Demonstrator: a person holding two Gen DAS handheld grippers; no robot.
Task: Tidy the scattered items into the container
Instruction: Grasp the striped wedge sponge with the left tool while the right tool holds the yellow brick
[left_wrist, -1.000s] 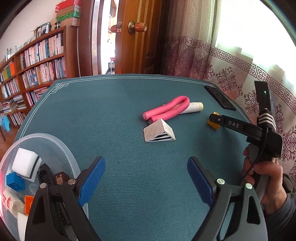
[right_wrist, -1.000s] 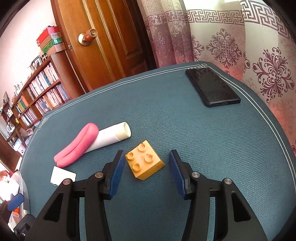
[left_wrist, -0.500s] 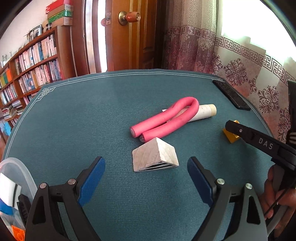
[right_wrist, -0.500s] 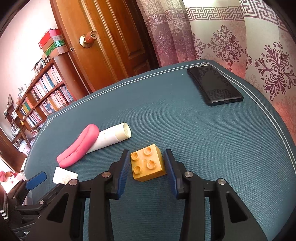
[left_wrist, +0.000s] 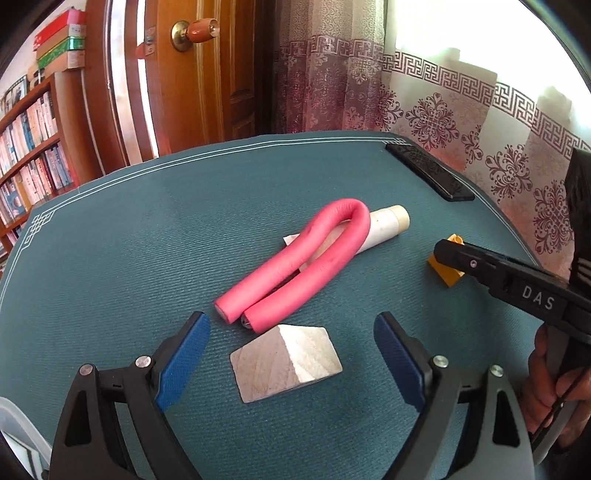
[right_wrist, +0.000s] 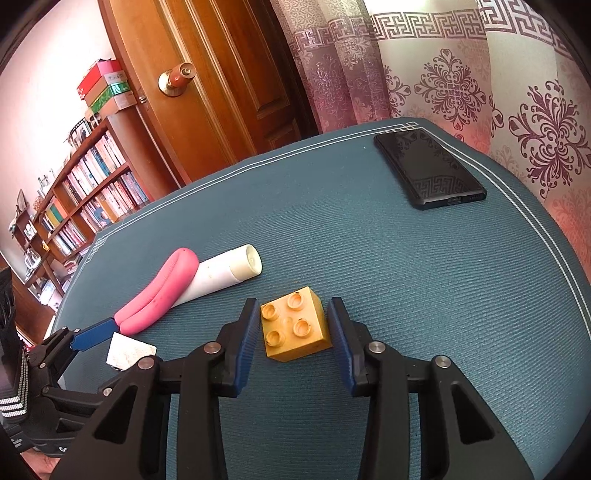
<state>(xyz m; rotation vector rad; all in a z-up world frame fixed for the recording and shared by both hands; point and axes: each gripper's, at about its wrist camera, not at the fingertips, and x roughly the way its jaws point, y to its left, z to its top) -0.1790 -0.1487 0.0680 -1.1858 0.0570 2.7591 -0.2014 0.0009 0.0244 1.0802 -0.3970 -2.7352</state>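
A yellow four-stud brick (right_wrist: 295, 328) sits on the teal table mat (right_wrist: 406, 295). My right gripper (right_wrist: 293, 314) is shut on it, a blue pad against each side. In the left wrist view the brick (left_wrist: 448, 275) shows partly under the right gripper's finger (left_wrist: 480, 269). My left gripper (left_wrist: 291, 354) is open and low over the mat, with a pale wooden wedge (left_wrist: 284, 363) lying between its fingers, touching neither. Just beyond lie a bent pink foam roller (left_wrist: 306, 262) and a white tube (left_wrist: 388, 225), touching each other. Only a sliver of the clear container's rim (left_wrist: 16, 432) shows.
A black phone (right_wrist: 428, 171) lies near the mat's far right edge. A hand (left_wrist: 554, 384) holds the right gripper's handle at the right. Behind the table stand a wooden door, patterned curtains and a bookshelf (right_wrist: 85, 192).
My left gripper has swung away from the container and advanced until the wedge lies between its open fingers. My right gripper's fingers have closed in onto the yellow brick.
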